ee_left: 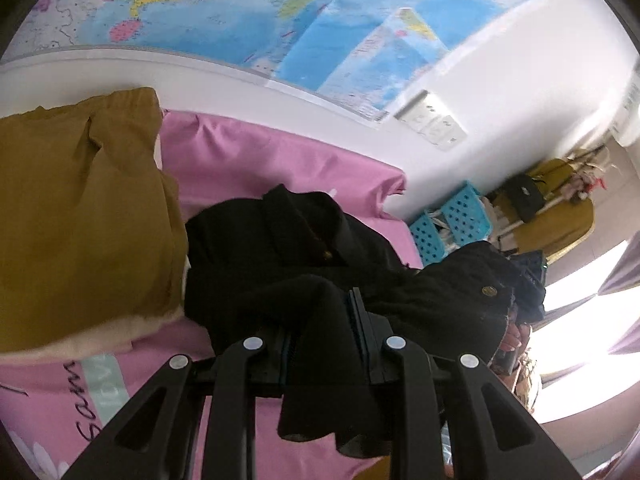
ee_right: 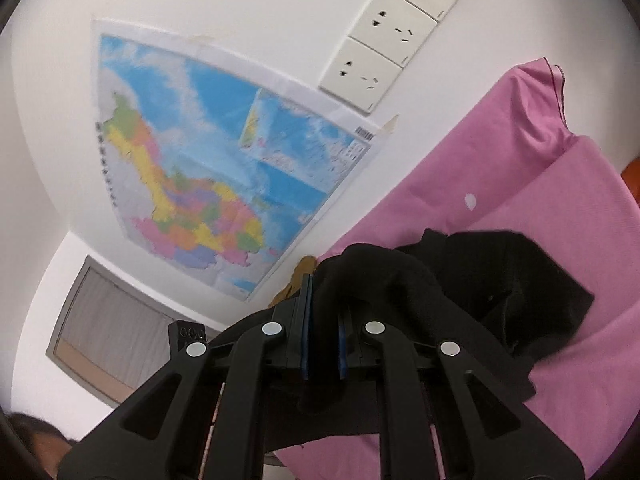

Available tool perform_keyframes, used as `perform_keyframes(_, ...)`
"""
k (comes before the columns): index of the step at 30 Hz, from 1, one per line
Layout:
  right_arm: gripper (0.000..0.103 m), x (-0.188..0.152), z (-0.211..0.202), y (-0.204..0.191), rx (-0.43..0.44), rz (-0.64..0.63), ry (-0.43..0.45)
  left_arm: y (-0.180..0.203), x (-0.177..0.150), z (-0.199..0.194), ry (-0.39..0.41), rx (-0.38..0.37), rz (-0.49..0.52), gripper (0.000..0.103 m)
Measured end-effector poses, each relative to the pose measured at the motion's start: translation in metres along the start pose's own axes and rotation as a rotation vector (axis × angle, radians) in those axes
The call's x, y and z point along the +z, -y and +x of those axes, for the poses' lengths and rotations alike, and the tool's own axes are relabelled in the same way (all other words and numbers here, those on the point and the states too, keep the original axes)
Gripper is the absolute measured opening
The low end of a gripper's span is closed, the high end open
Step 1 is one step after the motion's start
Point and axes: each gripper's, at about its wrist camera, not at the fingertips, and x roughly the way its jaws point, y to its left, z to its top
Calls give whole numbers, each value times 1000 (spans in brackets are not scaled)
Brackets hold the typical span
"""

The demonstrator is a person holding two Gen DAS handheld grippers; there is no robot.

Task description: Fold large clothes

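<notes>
Black garment (ee_left: pixel 288 256) lay bunched on the pink sheet (ee_left: pixel 256 160) of the bed, partly lifted, its long axis running between the two grippers. Left gripper (ee_left: pixel 320 320) tilted down toward the bed, fingers narrow, pinching a fold of the cloth that hung below them. Right gripper (ee_right: pixel 322 312) pointed nearly level at the wall, fingers nearly closed on another fold. Mustard garment (ee_left: pixel 80 208) lay beside it. Map (ee_right: pixel 208 168) and sockets (ee_right: pixel 392 36) on the wall.
</notes>
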Motion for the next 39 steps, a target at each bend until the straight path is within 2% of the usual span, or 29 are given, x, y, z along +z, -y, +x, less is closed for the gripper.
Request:
perform_keyframes(8,10,34,38,43,-77,98,-22,-26,56,49,-82,54,-100,24)
perform_keyframes(15,11,47,72,103,-183,241,-53,-53,86,95,-150,113,-195,27)
perform_keyframes(17,12,47,78,115,-201,265,-62,-57,91,105,-170,133,-192,28)
perform_keyframes(21,22,46,85,133,-241,311,-74,-68,94,115,-199,90,-237,40)
perform_keyframes(23,30,45,83,132,-250,293,-71,-68,94,109,-186,77,-231,43)
perform_keyframes(25,63,45,78,128,-247,278,-66,-66,92,99,-162,47,-222,50)
perform_keyframes(26,64,46,75,124,-250,260,-55,-62,91,89,-129,23,-212,53)
perform_keyframes(28,65,45,68,110,-271,189,-48,-54,87,71,-61,9,-170,68)
perform_keyframes(29,65,44,65,100,-261,142,-52,-44,82,57,-11,11,-116,70)
perform_keyframes(30,65,42,64,90,-265,84,-64,-38,78,51,6,13,-78,72)
perform_keyframes(32,65,33,66,63,-327,-82,-94,-16,63,41,31,16,48,74)
perform_keyframes(34,65,20,77,39,-399,-249,-148,4,47,45,18,68,155,77)
perform_keyframes(35,65,9,88,25,-470,-363,-188,14,37,53,-6,105,211,77)
perform_keyframes(39,65,-18,125,8,-604,-587,-300,36,12,98,-134,153,328,77)
